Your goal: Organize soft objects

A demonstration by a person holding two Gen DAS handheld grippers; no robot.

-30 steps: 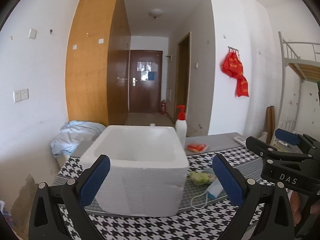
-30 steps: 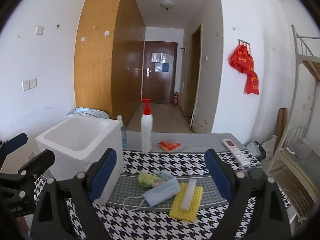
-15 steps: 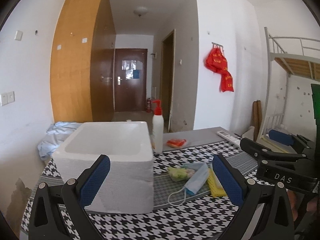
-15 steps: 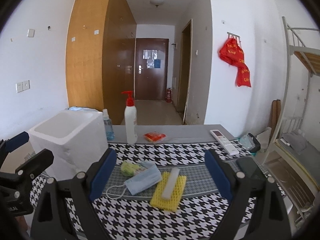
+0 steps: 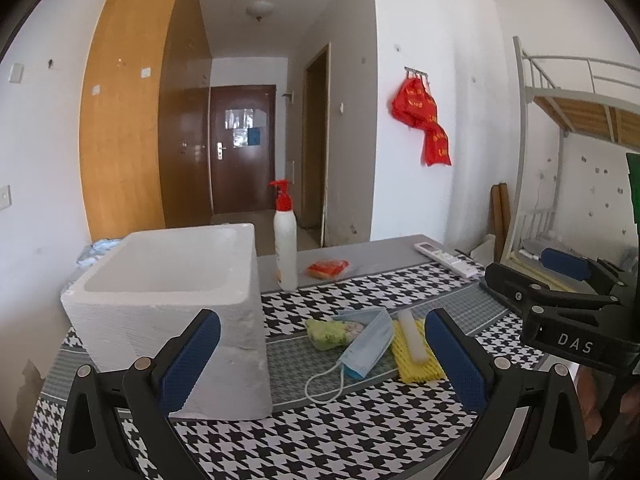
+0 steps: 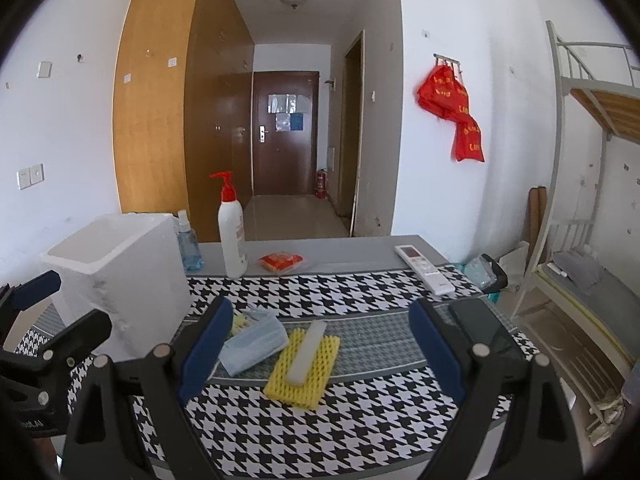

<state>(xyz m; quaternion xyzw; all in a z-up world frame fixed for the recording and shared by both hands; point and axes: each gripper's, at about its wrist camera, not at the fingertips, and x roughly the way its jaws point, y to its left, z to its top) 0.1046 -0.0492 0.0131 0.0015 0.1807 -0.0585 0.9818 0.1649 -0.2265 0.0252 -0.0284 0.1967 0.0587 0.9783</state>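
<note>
Left wrist view
Left gripper [image 5: 320, 364]: held wide apart, nothing gripped.
Foam box [image 5: 176, 304]: set on the left of the houndstooth cloth [image 5: 320, 440], opening upward.
Face mask [image 5: 366, 342]: laid just right of the box, over a green packet [image 5: 328, 332].
Foam bar [image 5: 412, 340]: laid on the yellow foam net [image 5: 416, 360], long axis running away from the camera.

Right wrist view
Right gripper [image 6: 320, 352]: spread wide, empty.
Foam bar [image 6: 306, 352]: laid lengthwise on the net [image 6: 302, 376], far end tilted right.
Room: pump bottle [image 6: 231, 232], remote [image 6: 424, 268], dark door [image 6: 284, 132] seen behind.
</note>
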